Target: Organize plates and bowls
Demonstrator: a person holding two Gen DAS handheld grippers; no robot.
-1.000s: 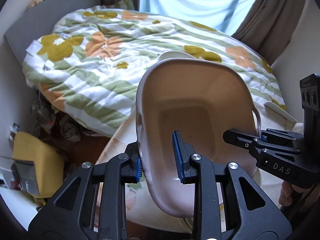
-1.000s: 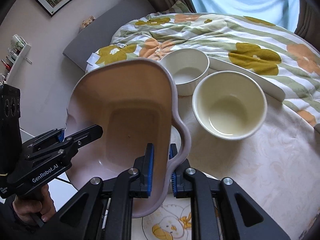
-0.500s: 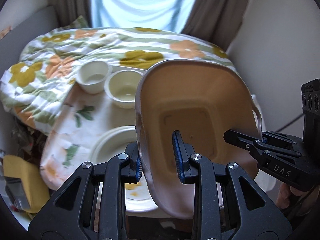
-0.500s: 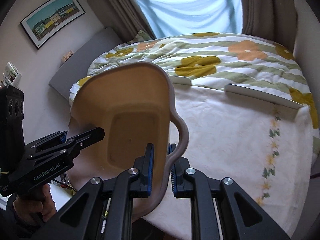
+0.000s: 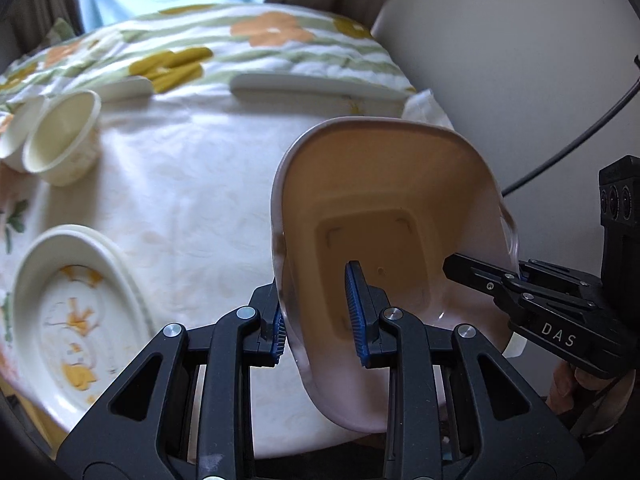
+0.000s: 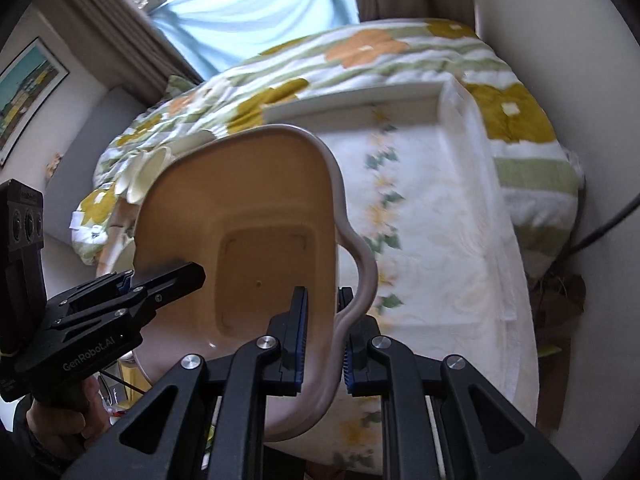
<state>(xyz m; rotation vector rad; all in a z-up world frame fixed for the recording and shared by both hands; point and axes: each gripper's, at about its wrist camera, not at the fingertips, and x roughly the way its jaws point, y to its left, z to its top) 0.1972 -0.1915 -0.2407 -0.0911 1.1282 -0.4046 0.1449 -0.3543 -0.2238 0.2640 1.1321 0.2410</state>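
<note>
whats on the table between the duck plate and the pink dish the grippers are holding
Nothing: in the left wrist view only bare tablecloth separates the duck plate from the pink dish.

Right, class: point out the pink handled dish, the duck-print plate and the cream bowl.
pink handled dish (image 5: 376, 216), left wrist view, inner wall.
duck-print plate (image 5: 76, 312), left wrist view, printed centre.
cream bowl (image 5: 60, 140), left wrist view, inside.

A wide stretch of bare cloth lay open on the tabletop (image 5: 192, 200), between the patterned plate (image 5: 76, 308) at the near left edge and the two cups (image 5: 60, 140) standing just beside each other at the far left. The large pink basin (image 5: 384, 216), clamped at opposite rims by the left claw (image 5: 318, 316) and right claw (image 6: 322, 340), filled the space on the right. The wall (image 5: 520, 60) stood close on that side, and the flowered bedding (image 5: 248, 44) bounded the far edge.
</note>
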